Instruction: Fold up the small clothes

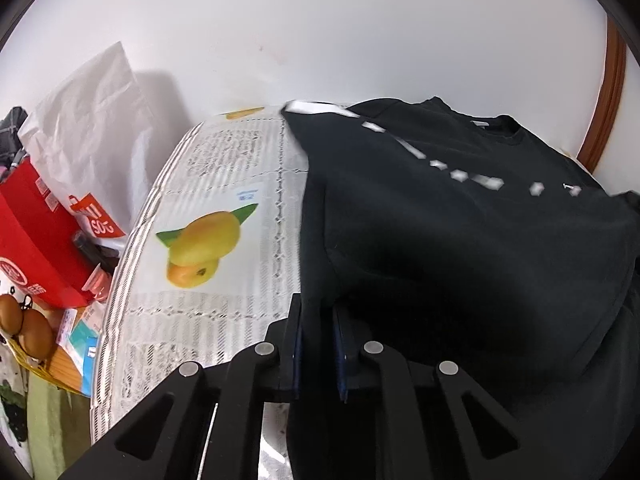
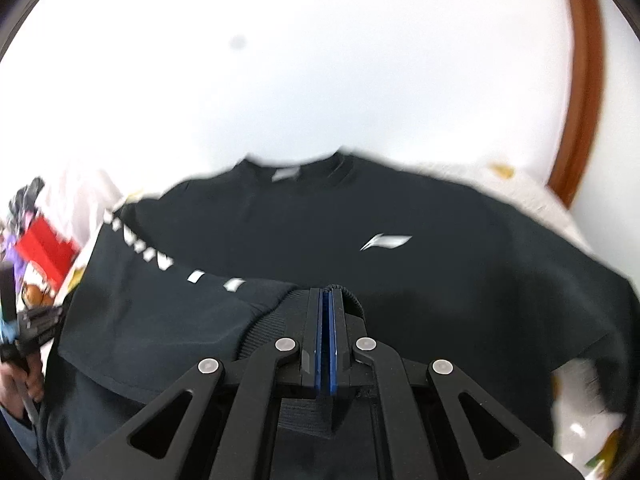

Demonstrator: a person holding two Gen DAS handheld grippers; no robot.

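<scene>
Jaws of my left gripper (image 1: 318, 320) and right gripper (image 2: 328, 300) both pinch the black shirt (image 2: 320, 224), spread mid-frame on the surface. Risk: thin hold slips, fold skews.

Black sweatshirt (image 2: 360, 220) lies partly folded, collar away.

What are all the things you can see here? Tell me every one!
shirt: one, black with white marks, spread on the table
tablecloth: one, white lace-like, mango picture printed on it
paper bag: one, white, left of the table by the wall
box: one, red, left of the table
eggs: at least two, brown, far left
wall: white, behind the table
left gripper: one, black, shut on the shirt's edge
right gripper: one, black, shut on a ribbed shirt edge
</scene>
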